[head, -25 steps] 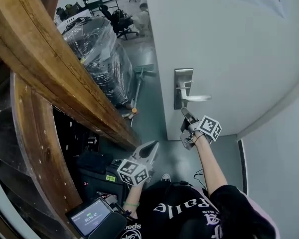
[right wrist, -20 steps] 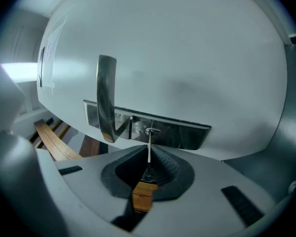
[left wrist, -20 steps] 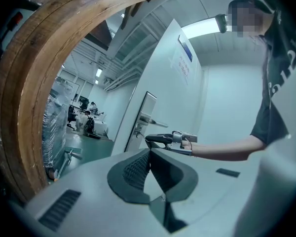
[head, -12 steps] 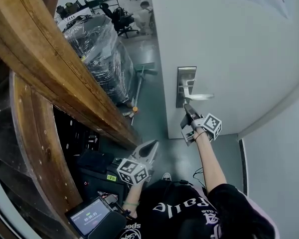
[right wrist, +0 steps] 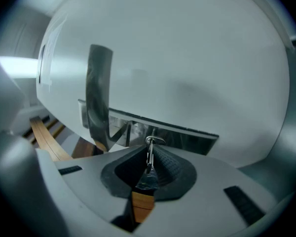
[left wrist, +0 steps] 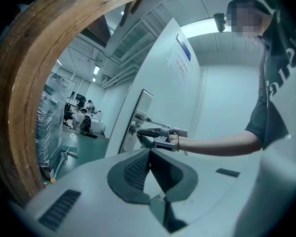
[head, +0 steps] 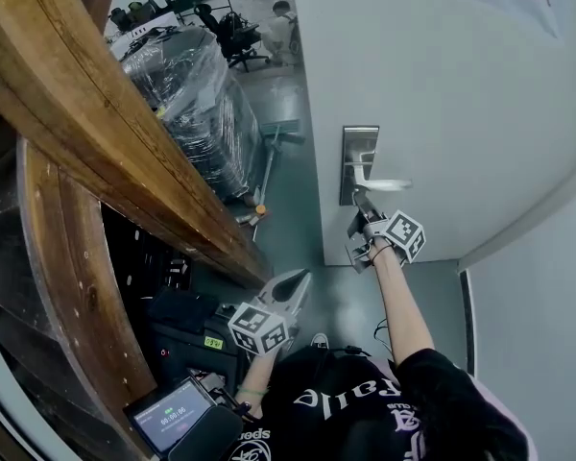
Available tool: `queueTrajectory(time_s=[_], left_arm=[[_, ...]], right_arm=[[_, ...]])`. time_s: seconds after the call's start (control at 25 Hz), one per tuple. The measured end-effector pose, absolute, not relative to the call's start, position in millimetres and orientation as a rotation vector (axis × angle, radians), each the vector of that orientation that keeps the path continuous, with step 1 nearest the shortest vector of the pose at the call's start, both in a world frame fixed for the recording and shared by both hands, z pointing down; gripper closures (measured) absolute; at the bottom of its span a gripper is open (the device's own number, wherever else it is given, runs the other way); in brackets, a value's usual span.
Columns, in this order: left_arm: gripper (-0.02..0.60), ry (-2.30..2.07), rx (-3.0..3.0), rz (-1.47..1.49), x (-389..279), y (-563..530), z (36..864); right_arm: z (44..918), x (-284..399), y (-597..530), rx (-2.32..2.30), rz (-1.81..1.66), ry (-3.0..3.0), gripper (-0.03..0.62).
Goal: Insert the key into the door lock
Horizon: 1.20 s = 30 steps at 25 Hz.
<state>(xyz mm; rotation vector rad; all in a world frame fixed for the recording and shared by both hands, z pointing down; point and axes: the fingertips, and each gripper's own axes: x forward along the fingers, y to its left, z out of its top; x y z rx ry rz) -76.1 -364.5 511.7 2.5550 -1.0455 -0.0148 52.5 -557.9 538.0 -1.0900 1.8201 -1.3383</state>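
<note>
The white door (head: 442, 94) carries a metal lock plate (head: 358, 161) with a lever handle (head: 382, 184). My right gripper (head: 361, 204) reaches up to the plate's lower end, just under the handle. In the right gripper view it is shut on a small metal key (right wrist: 149, 157) that points at the lock plate (right wrist: 177, 135), with the handle (right wrist: 98, 102) to the left. My left gripper (head: 290, 288) hangs low near my body, shut with nothing held. The left gripper view shows its closed pads (left wrist: 138, 169) and, further off, the right gripper (left wrist: 160, 132) at the lock plate (left wrist: 140, 110).
A curved wooden beam (head: 86, 133) fills the left side. Behind it stands a pallet wrapped in black film (head: 192, 104), with a broom (head: 269, 157) leaning on the floor by the door edge. A small screen (head: 173, 416) sits at the bottom left.
My right gripper has moved up and closer to the lock plate, from below the handle to right under it. The left gripper has hardly moved.
</note>
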Motion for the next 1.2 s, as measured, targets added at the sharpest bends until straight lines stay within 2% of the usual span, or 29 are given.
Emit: queueTrajectory(time_s=[0.16,0.36,0.6,1.2], left_arm=[[0.577,-1.073,2.546,-0.015,-80,-366,512],[0.577,-1.109,2.53,-0.028,-81,-363,511],[0.577,-1.116,2.522,-0.032,-64,-345,511],[0.577,-1.221,2.444,-0.084,1,-248,512]], right_arm=[[536,51,-561,-1.299,-1.221,2.051,0.546],[540,54,-538,-1.304,-1.224,2.118,0.522],[543,60,-486,-1.361,-1.173,2.296,0.523],[506,94,-324,-1.159,-1.121,2.541,0.577]])
